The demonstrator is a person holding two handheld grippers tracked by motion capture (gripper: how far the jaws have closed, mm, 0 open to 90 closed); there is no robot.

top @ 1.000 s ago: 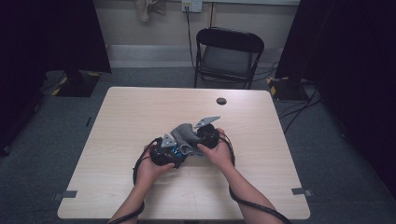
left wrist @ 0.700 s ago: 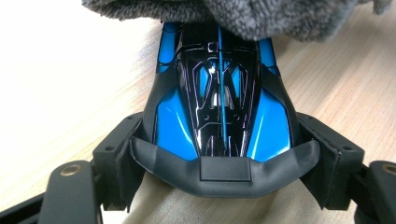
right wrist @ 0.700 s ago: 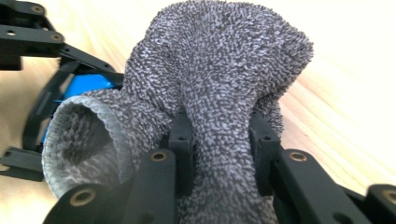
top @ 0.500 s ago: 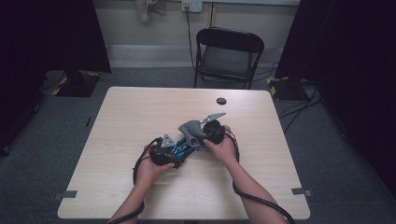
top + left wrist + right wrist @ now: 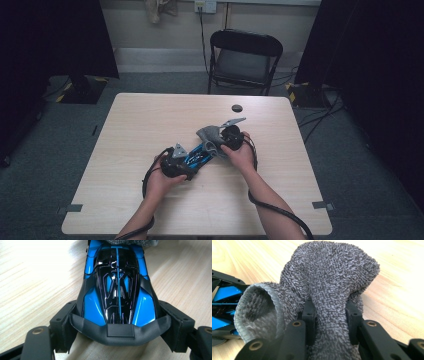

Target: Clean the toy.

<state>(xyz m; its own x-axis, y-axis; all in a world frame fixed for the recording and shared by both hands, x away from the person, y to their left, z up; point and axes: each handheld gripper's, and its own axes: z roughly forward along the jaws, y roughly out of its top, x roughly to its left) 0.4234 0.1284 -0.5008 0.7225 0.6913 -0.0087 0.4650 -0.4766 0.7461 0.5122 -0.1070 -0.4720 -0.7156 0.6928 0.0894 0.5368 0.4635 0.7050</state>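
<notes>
So my left gripper (image 5: 117, 327) is clamped on the tail end of the blue toy car (image 5: 117, 290), which sits mid-table (image 5: 150, 125), and my right gripper (image 5: 329, 312) is pinched tight on a bunch of the grey sock (image 5: 324, 277) right at the car's far end. Looks like I'm working the sock against the car, wiping it or pulling it over, can't tell which. I'd say it's barely started, since nearly all of the car's shiny top is bare.

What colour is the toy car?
The toy car is bright blue and glossy black, clearest in the left gripper view.
</notes>
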